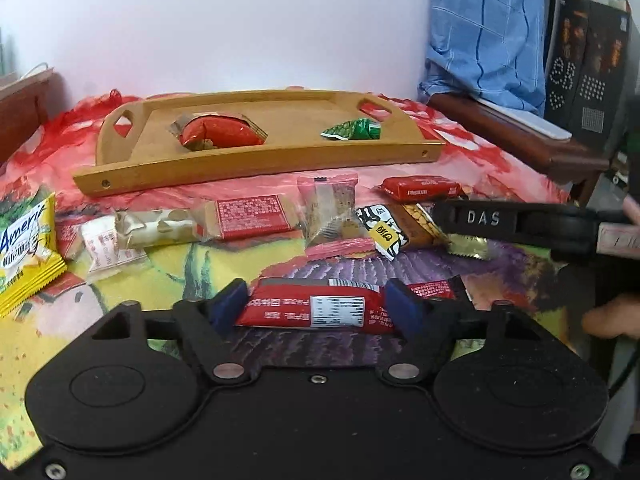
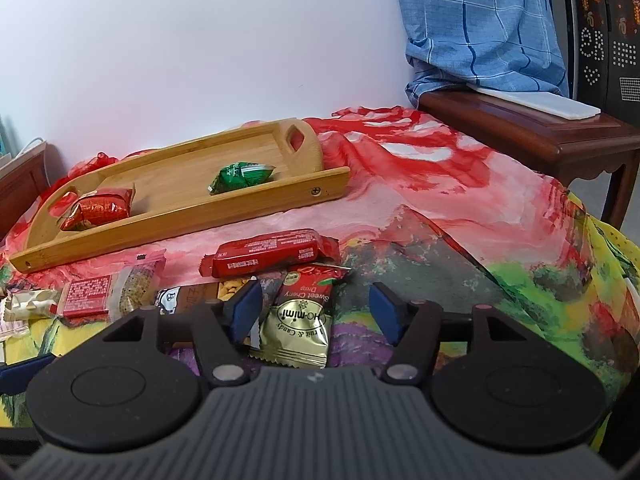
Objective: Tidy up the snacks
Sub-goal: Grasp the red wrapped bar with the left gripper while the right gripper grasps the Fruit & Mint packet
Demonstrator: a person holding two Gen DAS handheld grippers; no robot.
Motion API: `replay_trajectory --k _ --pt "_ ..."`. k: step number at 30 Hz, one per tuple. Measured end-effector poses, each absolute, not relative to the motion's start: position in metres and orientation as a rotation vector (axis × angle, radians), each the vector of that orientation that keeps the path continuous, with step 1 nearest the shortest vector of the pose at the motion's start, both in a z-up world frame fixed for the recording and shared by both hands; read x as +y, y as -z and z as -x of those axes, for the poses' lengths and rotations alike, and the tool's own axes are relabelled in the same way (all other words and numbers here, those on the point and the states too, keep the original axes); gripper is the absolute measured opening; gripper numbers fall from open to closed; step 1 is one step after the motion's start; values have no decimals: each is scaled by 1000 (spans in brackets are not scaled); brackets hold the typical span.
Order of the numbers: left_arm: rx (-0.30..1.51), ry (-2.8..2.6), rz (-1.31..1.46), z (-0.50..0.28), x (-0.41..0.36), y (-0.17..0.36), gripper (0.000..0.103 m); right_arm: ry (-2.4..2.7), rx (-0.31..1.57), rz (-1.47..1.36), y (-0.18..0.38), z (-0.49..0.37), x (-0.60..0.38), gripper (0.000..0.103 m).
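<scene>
A wooden tray [image 1: 280, 168] lies at the back of the table and holds a red packet [image 1: 220, 132] and a green packet [image 1: 354, 130]; it also shows in the right wrist view [image 2: 180, 216]. My left gripper [image 1: 318, 306] is open, its blue pads on either side of a red snack bar [image 1: 316, 312] on the cloth. My right gripper [image 2: 318, 310] is open around a gold and red candy packet [image 2: 298, 320], which lies nearer its left pad. Several more snacks lie in a row before the tray, among them a red bar [image 2: 268, 254].
A yellow packet [image 1: 24, 248] lies at the left edge. The table has a colourful cloth [image 2: 460, 220]. A dark wooden chair [image 2: 540, 128] with a blue checked cloth stands at the right. The right gripper's body [image 1: 520, 224] reaches in from the right.
</scene>
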State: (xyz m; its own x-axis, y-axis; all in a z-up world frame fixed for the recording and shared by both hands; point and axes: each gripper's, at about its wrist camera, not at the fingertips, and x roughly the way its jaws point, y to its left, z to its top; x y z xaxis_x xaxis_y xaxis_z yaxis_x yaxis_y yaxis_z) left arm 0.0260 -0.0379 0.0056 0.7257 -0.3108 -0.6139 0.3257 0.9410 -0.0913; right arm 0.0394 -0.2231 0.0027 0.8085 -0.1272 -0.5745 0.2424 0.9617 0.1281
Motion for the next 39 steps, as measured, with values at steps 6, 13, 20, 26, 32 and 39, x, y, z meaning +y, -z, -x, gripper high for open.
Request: replay_trajectory --k 6,13,20,26,32,39 --pt "657 317 -28 -19 -36 -13 60 196 599 -187 -2 -40 -221 75" --pt "616 294 -3 -19 -30 -31 59 185 598 -189 -1 -41 -221 65" --pt "608 220 48 -32 -18 -47 59 165 590 -174 -4 -40 -216 38" --pt "595 168 81 -42 -7 -57 59 174 540 -193 -17 -30 -222 7" --pt "553 140 96 -56 0 -75 59 163 539 -186 -27 -34 -229 14" --pt "535 132 115 -61 5 -81 59 177 594 -194 -14 -33 -225 38"
